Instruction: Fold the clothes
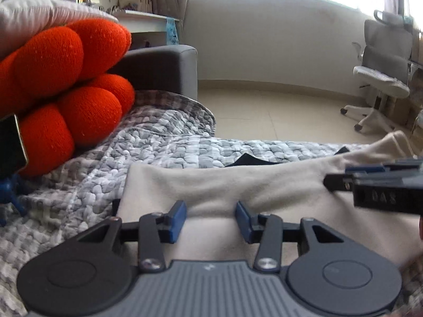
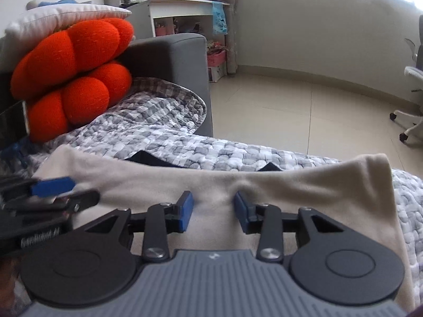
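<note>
A beige garment (image 1: pixel 264 182) (image 2: pixel 290 185) lies spread on a grey checked quilt (image 1: pixel 158 142) (image 2: pixel 211 153). Corners of a dark cloth (image 1: pixel 248 159) (image 2: pixel 148 158) peek out behind its far edge. My left gripper (image 1: pixel 210 219) sits low over the garment's left part; its blue pads stand apart with a soft ridge of beige cloth between them, not pinched. My right gripper (image 2: pixel 212 208) hovers over the middle, jaws apart, with a small pucker of cloth by its right pad. Each gripper shows in the other's view: the right gripper (image 1: pixel 370 185) and the left gripper (image 2: pixel 63 192).
A red knotted cushion (image 1: pixel 66 84) (image 2: pixel 74 74) under a white pillow (image 2: pixel 66 15) rests against the grey sofa arm (image 2: pixel 169 58) at the left. A dark flat device on a blue stand (image 1: pixel 10 145) is at the left edge. Tiled floor (image 2: pixel 290 111) and an office chair (image 1: pixel 380 74) lie beyond.
</note>
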Demonstrator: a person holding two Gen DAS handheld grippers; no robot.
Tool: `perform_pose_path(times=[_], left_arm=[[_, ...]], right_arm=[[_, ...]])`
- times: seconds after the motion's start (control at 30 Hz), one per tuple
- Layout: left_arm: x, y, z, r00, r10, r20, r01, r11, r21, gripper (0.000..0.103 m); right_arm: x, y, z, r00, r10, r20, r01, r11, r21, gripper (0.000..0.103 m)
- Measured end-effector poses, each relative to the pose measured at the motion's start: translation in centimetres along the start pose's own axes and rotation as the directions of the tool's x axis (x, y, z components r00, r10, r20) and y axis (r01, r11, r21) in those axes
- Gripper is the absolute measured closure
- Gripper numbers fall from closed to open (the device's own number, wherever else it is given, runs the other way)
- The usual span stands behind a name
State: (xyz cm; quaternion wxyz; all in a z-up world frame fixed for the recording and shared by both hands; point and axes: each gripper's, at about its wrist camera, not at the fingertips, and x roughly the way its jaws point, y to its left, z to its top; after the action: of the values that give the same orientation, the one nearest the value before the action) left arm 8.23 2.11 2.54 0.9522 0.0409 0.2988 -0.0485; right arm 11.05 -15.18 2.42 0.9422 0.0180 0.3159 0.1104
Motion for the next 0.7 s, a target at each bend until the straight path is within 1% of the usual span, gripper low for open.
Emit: perform_pose_path(times=[0.07,0.2,0.23,0.27,0.3,0.37,0.4,0.47,0.53,0.6,0.67,0.7], left_arm=[[-0.2,-0.1,0.0,1.000,0.013,-0.002,-0.013,1.000,-0.009,0.058],[-0.3,0.2,0.2,1.000,0.025,-0.008,-0.025,0.999,-0.031,0.058],[-0.2,0.4,0.4,1.000,0.022,-0.011,-0.023,0.999,-0.039,0.058],[-0.2,0.7,0.6,1.000,0.020,-0.014,-0.020,0.999,-0.051,0.058],[-0.4,1.1,0.8,1.000,0.018,-0.016,-0.019,0.997,-0.073,0.058],[-0.8,2.3,1.0,1.000,0.019,-0.013,-0.020,0.993,-0.118,0.058],[-1.1,2.9,1.0,1.000,0.024,-0.012,-0.025,0.989,-0.142,0.057],[-1.6,3.8,0.8,0.999,0.032,-0.014,-0.033,0.984,-0.177,0.057],[-2.1,4.0,0.4,1.000,0.028,-0.011,-0.029,0.984,-0.176,0.057],[-2.0,3.6,-0.2,0.999,0.046,-0.007,-0.047,0.991,-0.126,0.057],[-1.8,3.2,-0.6,0.998,0.067,-0.003,-0.067,0.994,-0.081,0.057],[-1.7,3.0,-0.8,0.997,0.078,-0.001,-0.078,0.995,-0.059,0.057]], right_arm=[[0.7,-0.1,0.6,1.000,-0.014,-0.015,0.014,1.000,0.018,0.063],[2.0,1.1,1.1,0.997,-0.073,-0.032,0.072,0.997,-0.038,0.062],[1.9,1.3,1.1,0.996,-0.083,-0.032,0.082,0.995,-0.055,0.062],[1.5,1.3,1.3,0.996,-0.085,-0.030,0.083,0.995,-0.047,0.062],[0.7,1.0,1.4,0.997,-0.075,-0.021,0.075,0.997,-0.013,0.062],[-1.9,-0.6,1.4,0.999,-0.044,0.031,0.040,0.990,0.135,0.061],[-3.3,-1.7,1.1,0.998,-0.036,0.060,0.022,0.974,0.225,0.060],[-5.0,-3.2,0.1,0.997,-0.035,0.065,0.013,0.952,0.307,0.060],[-6.6,-4.7,-1.0,0.997,-0.034,0.070,0.005,0.923,0.386,0.060],[-6.9,-5.1,-2.1,0.998,-0.061,0.023,0.049,0.936,0.348,0.060],[-7.1,-6.0,-3.7,0.996,-0.088,-0.021,0.090,0.931,0.353,0.061],[-7.7,-6.6,-4.4,0.996,-0.089,-0.009,0.086,0.923,0.376,0.063]])
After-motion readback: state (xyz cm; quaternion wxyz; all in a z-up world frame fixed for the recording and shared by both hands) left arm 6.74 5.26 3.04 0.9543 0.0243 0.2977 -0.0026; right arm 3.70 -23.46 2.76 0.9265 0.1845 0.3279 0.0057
